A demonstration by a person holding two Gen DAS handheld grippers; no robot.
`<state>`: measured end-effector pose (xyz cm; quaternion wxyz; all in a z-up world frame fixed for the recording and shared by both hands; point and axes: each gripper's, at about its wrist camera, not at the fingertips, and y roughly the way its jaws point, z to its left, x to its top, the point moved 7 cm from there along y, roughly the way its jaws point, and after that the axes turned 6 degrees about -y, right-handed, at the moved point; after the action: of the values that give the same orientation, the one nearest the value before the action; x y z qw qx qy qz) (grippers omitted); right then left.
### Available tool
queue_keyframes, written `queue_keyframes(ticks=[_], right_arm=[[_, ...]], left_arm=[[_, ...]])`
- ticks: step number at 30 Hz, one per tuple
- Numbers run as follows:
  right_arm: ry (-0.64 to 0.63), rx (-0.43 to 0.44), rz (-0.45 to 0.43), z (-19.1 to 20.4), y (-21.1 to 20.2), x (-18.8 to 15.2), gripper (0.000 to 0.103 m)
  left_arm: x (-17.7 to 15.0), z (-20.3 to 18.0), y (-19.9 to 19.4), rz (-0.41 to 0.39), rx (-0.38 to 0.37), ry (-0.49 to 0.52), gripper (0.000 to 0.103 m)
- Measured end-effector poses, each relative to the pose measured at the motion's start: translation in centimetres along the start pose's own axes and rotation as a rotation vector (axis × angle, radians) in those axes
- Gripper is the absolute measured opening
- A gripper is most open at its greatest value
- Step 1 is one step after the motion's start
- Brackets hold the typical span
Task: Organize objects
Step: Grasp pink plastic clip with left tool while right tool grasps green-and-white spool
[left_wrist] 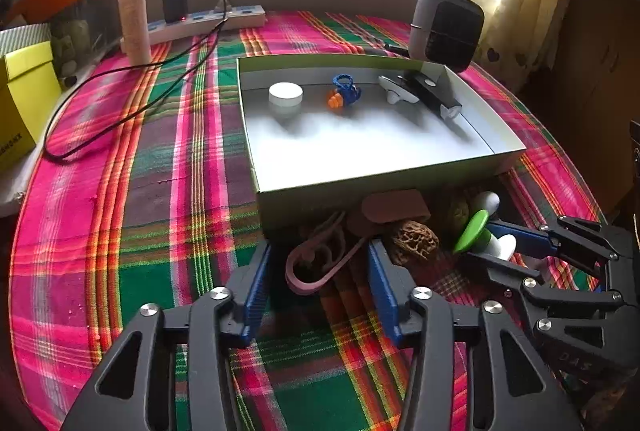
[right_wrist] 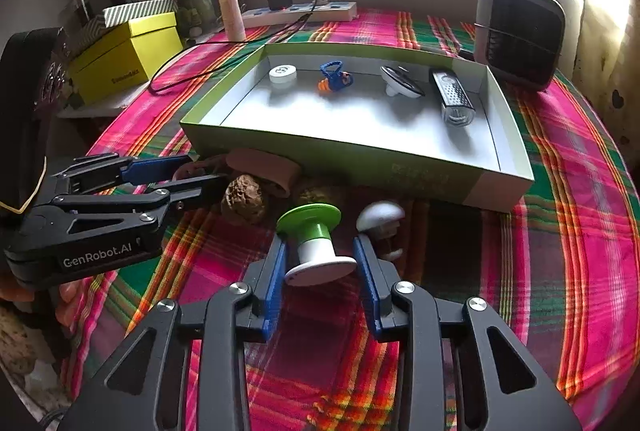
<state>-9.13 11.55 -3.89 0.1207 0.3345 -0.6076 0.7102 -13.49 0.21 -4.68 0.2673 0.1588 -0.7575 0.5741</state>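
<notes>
A shallow green box (left_wrist: pixel 340 187) (right_wrist: pixel 320 145) with a white floor holds a white round jar (left_wrist: pixel 285 95), a blue and orange toy (left_wrist: pixel 344 93), a white spinning top (left_wrist: pixel 396 91) and a black grater (right_wrist: pixel 452 95). In front of it lie a pink strap (left_wrist: pixel 308 267), a brown case (left_wrist: pixel 394 207), a wrinkled walnut (left_wrist: pixel 412 237) (right_wrist: pixel 244 199), a green-topped white spool (right_wrist: pixel 316 245) (left_wrist: pixel 480 231) and a white mushroom-shaped piece (right_wrist: pixel 380 217). My left gripper (left_wrist: pixel 320 263) is open around the pink strap. My right gripper (right_wrist: pixel 320 255) is open with the spool between its fingers.
A plaid cloth covers the table (left_wrist: pixel 160 191). A grey and black fan heater (right_wrist: pixel 520 31) stands behind the box on the right. A power strip (left_wrist: pixel 208 21) with charger and black cable, a cream tube (left_wrist: pixel 134 15) and a yellow box (right_wrist: pixel 124 55) stand at the back left.
</notes>
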Motion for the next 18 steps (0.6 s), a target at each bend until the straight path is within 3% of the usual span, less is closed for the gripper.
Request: queue_keyframes(ticks=[12, 18], right_arm=[[0.000, 0.002, 0.000, -0.3, -0.6, -0.7, 0.035], [-0.013, 0.005, 0.001, -0.2, -0.8, -1.0, 0.035]], left_arm=[[-1.5, -0.5, -0.9, 0.001, -0.006, -0.048, 0.020], [-2.3, 0.0, -1.6, -0.013, 0.003, -0.083, 0.020]])
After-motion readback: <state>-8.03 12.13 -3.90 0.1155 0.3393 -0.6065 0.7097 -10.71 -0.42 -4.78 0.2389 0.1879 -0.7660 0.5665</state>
